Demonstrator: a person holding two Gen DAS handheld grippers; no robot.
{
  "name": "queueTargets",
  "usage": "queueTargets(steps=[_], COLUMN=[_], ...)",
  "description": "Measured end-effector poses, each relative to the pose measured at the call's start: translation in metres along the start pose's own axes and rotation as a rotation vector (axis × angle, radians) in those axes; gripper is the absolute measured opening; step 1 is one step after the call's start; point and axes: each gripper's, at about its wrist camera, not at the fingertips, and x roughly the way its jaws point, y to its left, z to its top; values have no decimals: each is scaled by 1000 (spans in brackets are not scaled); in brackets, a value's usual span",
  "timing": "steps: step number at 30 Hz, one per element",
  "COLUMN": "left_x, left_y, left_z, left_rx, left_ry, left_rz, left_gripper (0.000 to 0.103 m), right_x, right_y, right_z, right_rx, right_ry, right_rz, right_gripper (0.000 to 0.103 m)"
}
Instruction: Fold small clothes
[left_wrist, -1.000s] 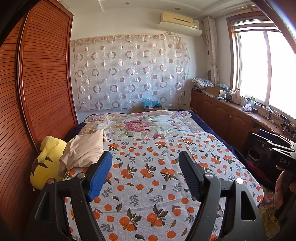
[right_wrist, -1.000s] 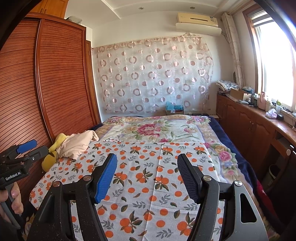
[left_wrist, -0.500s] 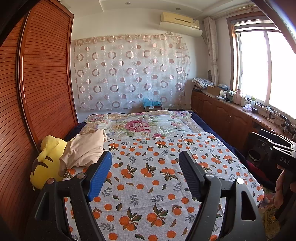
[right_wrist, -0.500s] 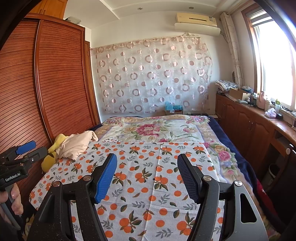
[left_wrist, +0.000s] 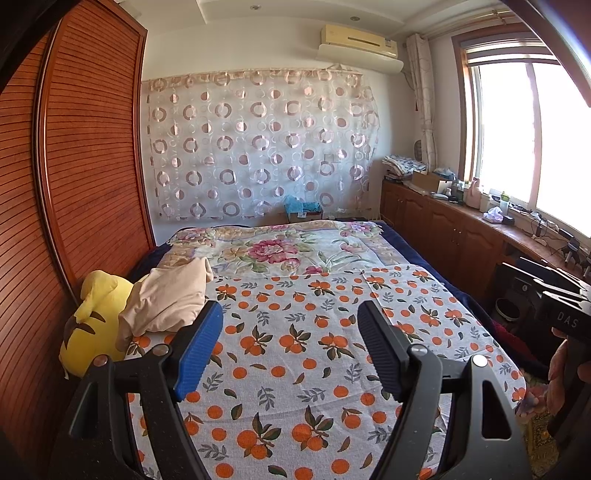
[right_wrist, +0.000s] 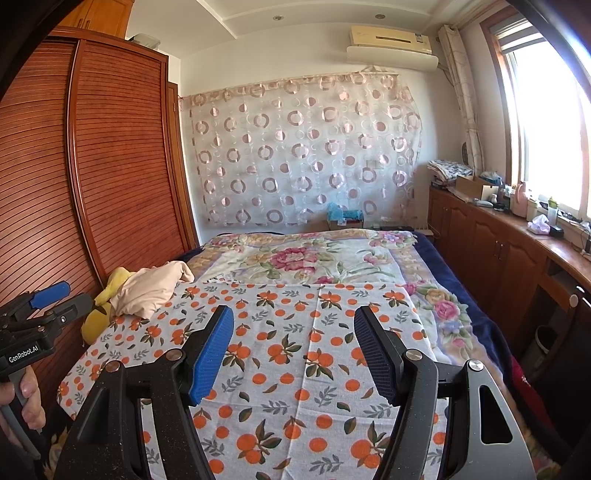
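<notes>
A crumpled beige garment lies at the left edge of the bed, partly on a yellow plush toy; it also shows in the right wrist view. My left gripper is open and empty, held above the orange-print sheet, to the right of the garment. My right gripper is open and empty above the same sheet. The left gripper also shows at the left edge of the right wrist view.
A wooden slatted wardrobe runs along the bed's left side. A floral quilt covers the far half. Wooden cabinets with clutter stand under the window at right. A patterned curtain hangs behind.
</notes>
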Motion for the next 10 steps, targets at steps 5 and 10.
queueTargets(steps=[5,10], left_x=[1,1], left_y=[0,0], left_z=[0,0], left_rx=[2,1], left_ry=[0,0], left_rz=[-1,0], left_gripper=[76,76], right_x=[0,0], right_y=[1,2], right_z=[0,-1], right_rx=[-1,1], right_ry=[-1,-3], right_rz=[-1,-3], right_gripper=[70,70])
